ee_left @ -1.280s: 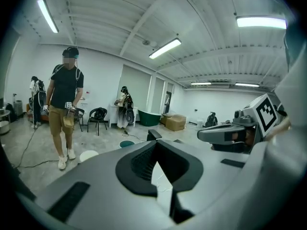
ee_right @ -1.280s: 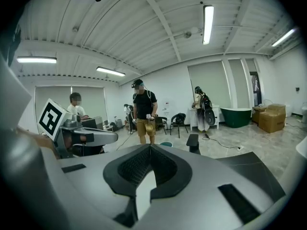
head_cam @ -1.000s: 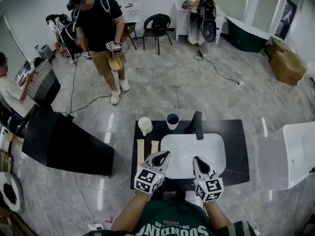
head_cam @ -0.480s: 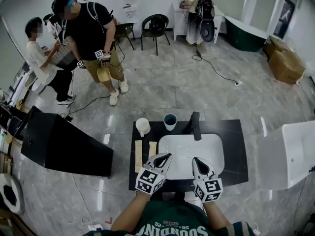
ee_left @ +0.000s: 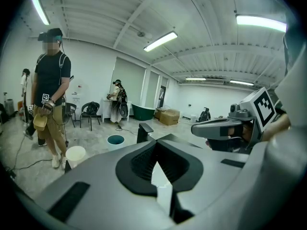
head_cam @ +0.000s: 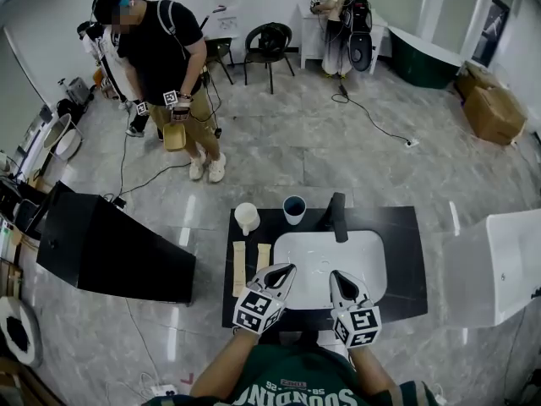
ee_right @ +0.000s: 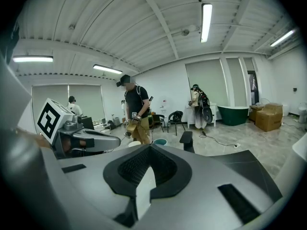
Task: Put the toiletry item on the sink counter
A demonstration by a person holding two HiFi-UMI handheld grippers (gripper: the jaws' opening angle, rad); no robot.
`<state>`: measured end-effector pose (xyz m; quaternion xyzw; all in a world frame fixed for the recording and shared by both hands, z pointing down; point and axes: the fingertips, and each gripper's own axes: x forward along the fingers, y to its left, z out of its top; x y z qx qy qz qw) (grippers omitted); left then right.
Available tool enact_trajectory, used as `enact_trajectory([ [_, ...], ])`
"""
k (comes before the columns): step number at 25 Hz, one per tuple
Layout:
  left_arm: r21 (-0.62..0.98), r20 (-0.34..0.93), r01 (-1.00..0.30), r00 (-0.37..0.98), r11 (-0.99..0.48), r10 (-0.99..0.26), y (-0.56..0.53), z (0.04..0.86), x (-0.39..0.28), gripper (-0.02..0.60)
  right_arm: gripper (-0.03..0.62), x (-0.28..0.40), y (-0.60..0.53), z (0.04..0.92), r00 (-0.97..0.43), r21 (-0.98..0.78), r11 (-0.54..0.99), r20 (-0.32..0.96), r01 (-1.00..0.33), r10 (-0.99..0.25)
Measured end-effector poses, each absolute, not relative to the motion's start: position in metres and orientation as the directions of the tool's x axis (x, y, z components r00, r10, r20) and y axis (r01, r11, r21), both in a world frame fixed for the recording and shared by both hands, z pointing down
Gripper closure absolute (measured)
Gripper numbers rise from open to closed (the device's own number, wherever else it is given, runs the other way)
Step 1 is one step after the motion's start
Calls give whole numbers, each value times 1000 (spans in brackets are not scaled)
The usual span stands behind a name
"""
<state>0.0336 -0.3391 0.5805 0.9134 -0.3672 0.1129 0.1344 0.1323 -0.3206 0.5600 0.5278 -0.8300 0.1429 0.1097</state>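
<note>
Head view: black sink counter (head_cam: 406,252) with a white basin (head_cam: 338,256) set in it and a black faucet (head_cam: 338,214) at the far rim.

Left gripper (head_cam: 286,269): jaws pressed together, nothing between them. Tip over the near-left edge of the basin.

Right gripper (head_cam: 336,275): jaws also together, nothing pinched. Tip over the basin's near edge, beside the left gripper but apart from it. Both grippers point away from the person, toward the faucet.

Items already on the counter, all left of the basin:
- two flat tan strips (head_cam: 239,267) lying side by side lengthwise, just left of the left gripper, not touched by it;
- white cup (head_cam: 247,216) upright at the far-left corner;
- teal cup (head_cam: 294,208) upright at the far edge, between the white cup and the faucet.

Which of these is the task's toiletry item cannot be told. Both cups stand well beyond the jaw tips; the strips are nearest, on the left gripper's outer side.

Background: a person in a black shirt (head_cam: 165,49) stands on the floor beyond the counter, holding grippers.
</note>
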Motion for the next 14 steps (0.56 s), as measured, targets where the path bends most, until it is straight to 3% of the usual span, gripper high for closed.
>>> enact_trajectory([
  [14, 175, 326, -696, 708, -696, -626, -337, 588, 29, 571, 554, 126, -321, 561, -424, -117, 410, 343, -904, -838],
])
